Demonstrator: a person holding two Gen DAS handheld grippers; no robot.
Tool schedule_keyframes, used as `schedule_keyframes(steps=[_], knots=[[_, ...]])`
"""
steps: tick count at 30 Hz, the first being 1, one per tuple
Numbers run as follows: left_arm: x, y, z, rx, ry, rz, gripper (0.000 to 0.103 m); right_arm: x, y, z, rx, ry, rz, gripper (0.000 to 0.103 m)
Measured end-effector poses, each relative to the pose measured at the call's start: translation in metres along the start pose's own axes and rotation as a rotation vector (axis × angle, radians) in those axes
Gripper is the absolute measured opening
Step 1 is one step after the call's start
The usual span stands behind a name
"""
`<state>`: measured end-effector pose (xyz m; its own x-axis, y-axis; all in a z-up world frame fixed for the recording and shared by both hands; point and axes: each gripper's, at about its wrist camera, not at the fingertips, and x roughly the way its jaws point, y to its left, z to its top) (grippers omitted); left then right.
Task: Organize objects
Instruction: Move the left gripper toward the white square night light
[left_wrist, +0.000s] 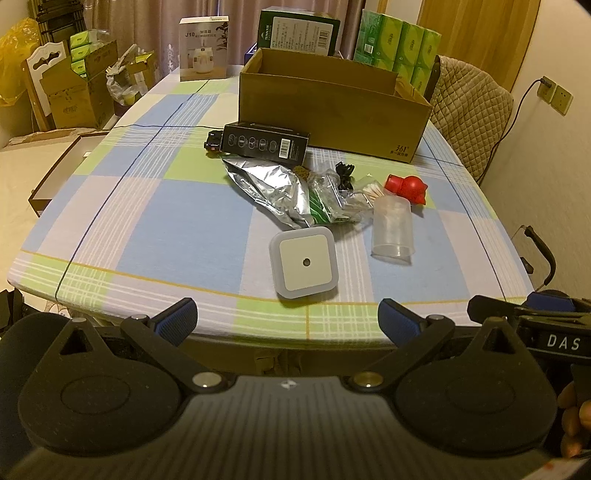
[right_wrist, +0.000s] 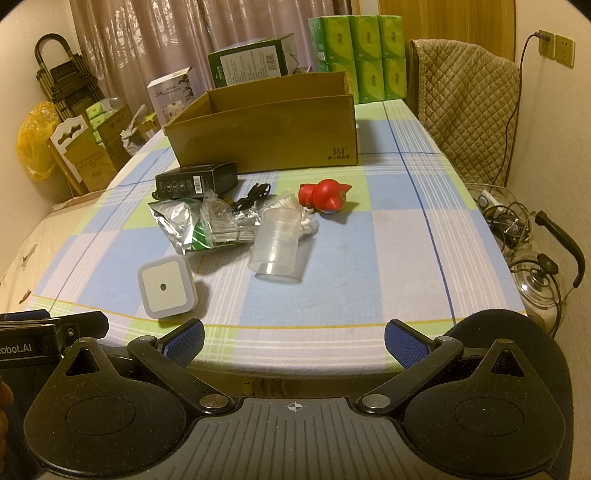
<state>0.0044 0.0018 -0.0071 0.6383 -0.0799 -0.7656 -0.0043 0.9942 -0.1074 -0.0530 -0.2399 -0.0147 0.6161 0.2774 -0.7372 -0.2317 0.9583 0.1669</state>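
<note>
Left gripper (left_wrist: 287, 320), black two-finger tongs with blue ribbed pads: spread wide, nothing between the fingers, held off the near table edge and tipped down toward the cloth.

Right gripper (right_wrist: 294, 342), same make: likewise spread wide and empty, beside the left one at the near edge.

Checked tablecloth (right_wrist: 388, 236), blue, green and white squares: covers the table and bears all items below.

White square plastic night-light (left_wrist: 303, 263) with a small dark sensor dot: nearest item, lying just ahead of the left tongs, apart from the heap.

Clear plastic measuring cup (right_wrist: 277, 244): on its side, mouth toward the cameras, touching the heap.

Crumpled silver foil pouch (left_wrist: 271, 188) and clear plastic bags (right_wrist: 225, 221): centre heap, overlapping; cotton swabs (left_wrist: 371, 192) and a black cord (right_wrist: 255, 194) at its far side.

Red rounded plastic toy (right_wrist: 325, 195): right of the heap, standing clear.

Long black printed carton (left_wrist: 265, 143): just in front of the box.

Open brown cardboard box (right_wrist: 273, 136): far centre, the likely destination; contents not visible.

Handling note: nothing is picked yet. Judged best start is the night-light, taken across its flat sides with pads level; the cup will likely roll, so close across its wall squarely.
</note>
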Motion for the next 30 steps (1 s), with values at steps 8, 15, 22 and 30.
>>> schedule_keyframes(steps=[8, 15, 22, 30], knots=[[0.001, 0.0, -0.001, -0.001, 0.002, 0.001, 0.102, 0.0, 0.0, 0.0, 0.0, 0.0, 0.001, 0.101], [0.001, 0.0, -0.001, -0.002, 0.002, 0.001, 0.102, 0.0, -0.003, -0.001, 0.001, -0.009, 0.0, 0.101], [0.009, 0.001, -0.001, 0.001, 0.016, 0.0, 0.102, 0.006, -0.003, 0.002, 0.004, -0.047, -0.012, 0.101], [0.029, -0.006, 0.009, 0.014, 0.004, 0.018, 0.102, 0.017, -0.011, 0.011, 0.003, -0.064, -0.015, 0.101]])
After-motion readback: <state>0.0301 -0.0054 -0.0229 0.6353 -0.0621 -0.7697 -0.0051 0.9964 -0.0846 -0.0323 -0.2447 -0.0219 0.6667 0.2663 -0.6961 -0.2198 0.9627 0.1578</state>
